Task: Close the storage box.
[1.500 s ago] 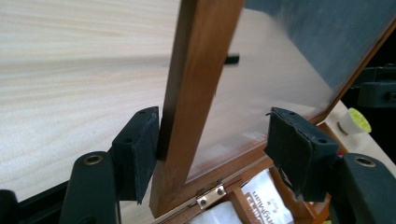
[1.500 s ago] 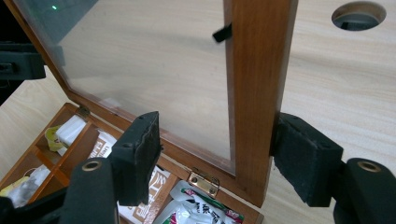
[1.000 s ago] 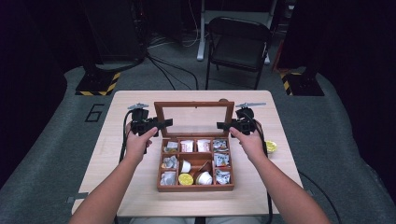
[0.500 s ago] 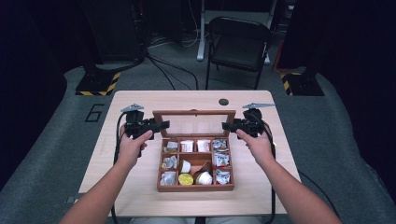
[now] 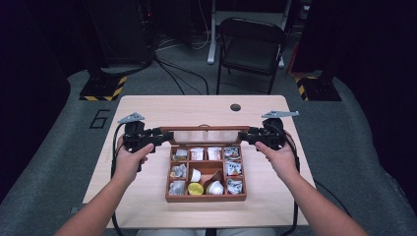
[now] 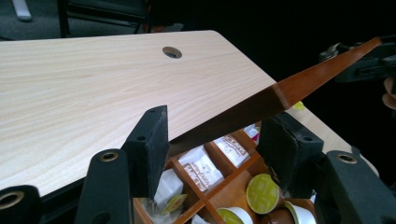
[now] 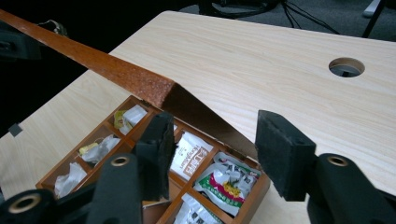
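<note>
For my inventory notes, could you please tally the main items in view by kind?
Wooden box: 1
Hand-held grippers: 2, the left hand-held gripper and the right hand-held gripper
Table: 1
Folding chair: 1
Total: 5

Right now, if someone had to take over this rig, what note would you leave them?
Left tool: at the left end of the lid, jaws just closing round it; firm grip unclear.
Right tool: at the lid's right end, jaws just closing, a gap showing at one pad.
Things: wooden box mid-table, compartments holding packets and capsules; its hinged lid is tilted partway above them.
Done: both tools are placed at the lid's ends.
Left: probably secure both grips, then swing the lid evenly to its end position.
</note>
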Demonstrator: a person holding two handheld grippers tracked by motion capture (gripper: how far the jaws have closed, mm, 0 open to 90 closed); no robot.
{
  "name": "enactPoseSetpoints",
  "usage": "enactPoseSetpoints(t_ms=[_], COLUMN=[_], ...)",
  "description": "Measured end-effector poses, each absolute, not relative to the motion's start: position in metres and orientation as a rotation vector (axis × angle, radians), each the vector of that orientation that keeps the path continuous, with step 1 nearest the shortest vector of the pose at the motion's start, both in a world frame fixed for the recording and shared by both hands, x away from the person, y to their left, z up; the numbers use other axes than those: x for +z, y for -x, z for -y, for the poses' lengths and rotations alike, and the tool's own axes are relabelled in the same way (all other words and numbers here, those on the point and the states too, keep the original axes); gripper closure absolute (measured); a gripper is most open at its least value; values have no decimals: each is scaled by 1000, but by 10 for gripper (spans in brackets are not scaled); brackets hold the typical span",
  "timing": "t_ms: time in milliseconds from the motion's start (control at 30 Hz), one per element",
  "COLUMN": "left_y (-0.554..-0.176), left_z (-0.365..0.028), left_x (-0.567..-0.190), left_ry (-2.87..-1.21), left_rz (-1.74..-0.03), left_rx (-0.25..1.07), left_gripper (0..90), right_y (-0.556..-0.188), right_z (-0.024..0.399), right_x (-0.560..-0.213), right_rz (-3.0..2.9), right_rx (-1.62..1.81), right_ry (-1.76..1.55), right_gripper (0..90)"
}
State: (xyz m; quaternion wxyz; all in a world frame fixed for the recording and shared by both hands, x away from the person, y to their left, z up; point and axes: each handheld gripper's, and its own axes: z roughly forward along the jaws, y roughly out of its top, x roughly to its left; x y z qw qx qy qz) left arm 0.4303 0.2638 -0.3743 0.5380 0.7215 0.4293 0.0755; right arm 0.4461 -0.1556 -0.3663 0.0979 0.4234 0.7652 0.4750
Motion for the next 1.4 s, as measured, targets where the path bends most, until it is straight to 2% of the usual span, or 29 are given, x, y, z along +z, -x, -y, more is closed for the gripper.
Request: enactPoseSetpoints(t_ms=[467,867,1400], left_y=[-399,-367,-342], left_z=[-266,-263,-261], left_x=[-386,-407,-434], left_ry=[-1711,-1768,-1793], left_rz=[-986,-960,-982], left_rx=[175,211,213], left_gripper=[433,433,432], right_y=[-411,-378,-352], right_z=[160,162,162], right_x=[-366,-391,-421], right_rz=[-2261,-2278,-2278], right_rx=[1451,1430,1380], right_ry=[-1159,-1134,-1123], right_gripper=[485,483,476])
